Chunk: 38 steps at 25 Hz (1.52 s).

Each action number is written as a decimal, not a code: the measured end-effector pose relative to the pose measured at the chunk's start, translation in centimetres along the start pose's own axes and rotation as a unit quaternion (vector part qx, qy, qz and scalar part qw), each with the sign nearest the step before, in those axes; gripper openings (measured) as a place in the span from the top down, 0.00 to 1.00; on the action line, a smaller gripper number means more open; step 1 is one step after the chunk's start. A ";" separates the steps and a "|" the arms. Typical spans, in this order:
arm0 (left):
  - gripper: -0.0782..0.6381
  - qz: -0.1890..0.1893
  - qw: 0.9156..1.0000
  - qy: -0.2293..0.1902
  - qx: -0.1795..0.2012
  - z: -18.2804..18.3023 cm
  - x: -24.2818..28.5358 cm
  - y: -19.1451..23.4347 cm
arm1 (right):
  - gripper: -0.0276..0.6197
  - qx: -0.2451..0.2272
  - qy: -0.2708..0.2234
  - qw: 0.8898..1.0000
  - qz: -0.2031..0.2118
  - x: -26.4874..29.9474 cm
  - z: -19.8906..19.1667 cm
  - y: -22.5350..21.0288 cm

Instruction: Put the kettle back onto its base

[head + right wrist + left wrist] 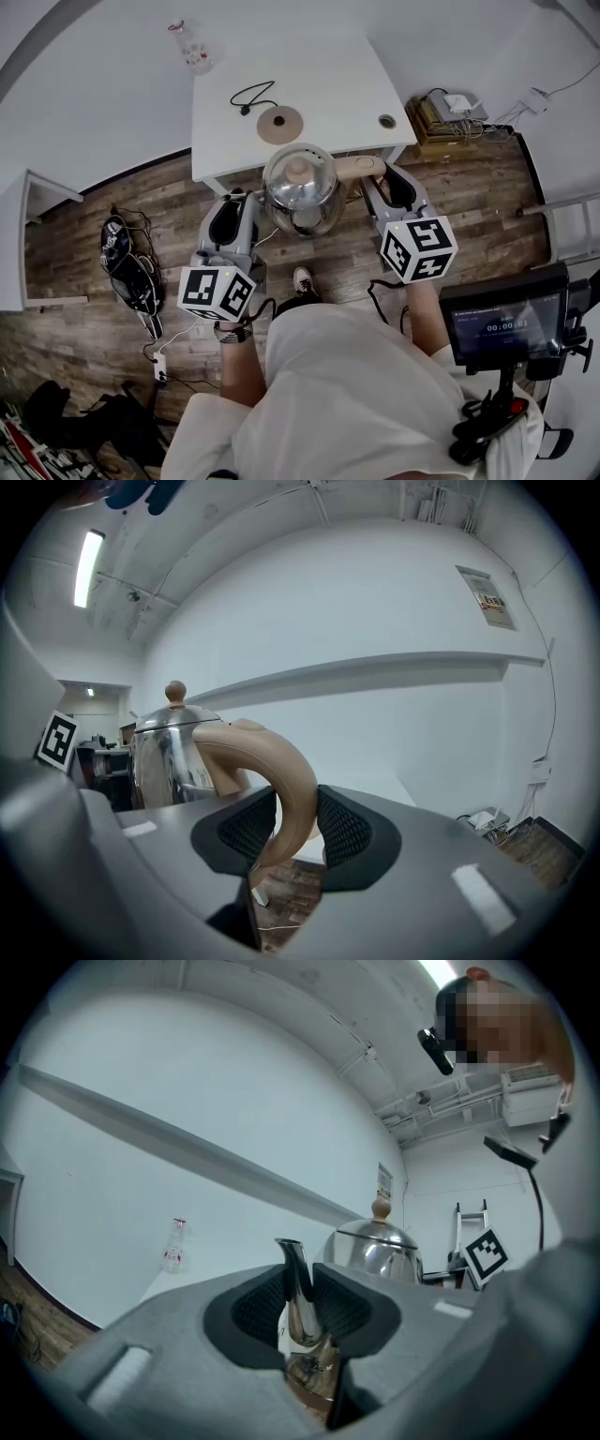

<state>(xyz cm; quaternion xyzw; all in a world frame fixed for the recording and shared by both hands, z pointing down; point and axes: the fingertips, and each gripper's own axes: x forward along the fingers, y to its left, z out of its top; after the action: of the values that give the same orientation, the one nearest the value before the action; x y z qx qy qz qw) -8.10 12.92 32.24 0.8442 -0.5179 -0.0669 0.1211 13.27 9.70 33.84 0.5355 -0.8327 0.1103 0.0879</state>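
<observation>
A shiny steel kettle with a tan knob hangs in the air just before the white table's near edge, carried between both grippers. My left gripper is shut on the kettle's spout, which stands between its dark pads. My right gripper is shut on the tan curved handle; the kettle body shows to its left. The round tan base lies on the table beyond the kettle, with a black cord beside it.
A clear bottle stands at the table's far left corner. A round hole sits at the table's right edge. Books and cables lie on the wooden floor to the right, shoes and a power strip to the left. A monitor stands at lower right.
</observation>
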 end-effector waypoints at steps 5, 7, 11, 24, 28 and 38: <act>0.76 -0.010 1.000 0.002 0.008 1.0 2.1 2.7 | 0.74 0.009 0.000 1.000 -0.006 3.2 0.6 0.3; 0.76 -0.013 1.000 0.003 0.008 1.4 3.0 3.9 | 0.74 0.010 0.001 1.000 -0.010 4.7 1.0 0.4; 0.76 -0.019 1.000 0.008 0.004 2.1 5.1 7.6 | 0.74 0.011 0.004 1.000 -0.017 8.7 1.9 1.2; 0.76 -0.032 0.999 0.024 -0.006 1.9 7.0 8.6 | 0.74 0.021 0.012 0.999 -0.039 9.4 1.8 0.6; 0.76 -0.028 0.999 0.027 -0.007 1.7 6.7 8.7 | 0.73 0.023 0.016 0.999 -0.037 9.5 1.5 0.8; 0.76 -0.015 0.999 0.041 -0.014 1.1 12.0 12.1 | 0.73 0.029 0.031 0.999 -0.023 16.1 1.7 -1.6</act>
<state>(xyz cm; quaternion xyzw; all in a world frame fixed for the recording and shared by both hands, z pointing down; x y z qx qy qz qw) -13.33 -3.15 34.69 0.8521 -0.4988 -0.0412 0.1532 8.08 -5.52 36.58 0.5530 -0.8137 0.1483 0.1005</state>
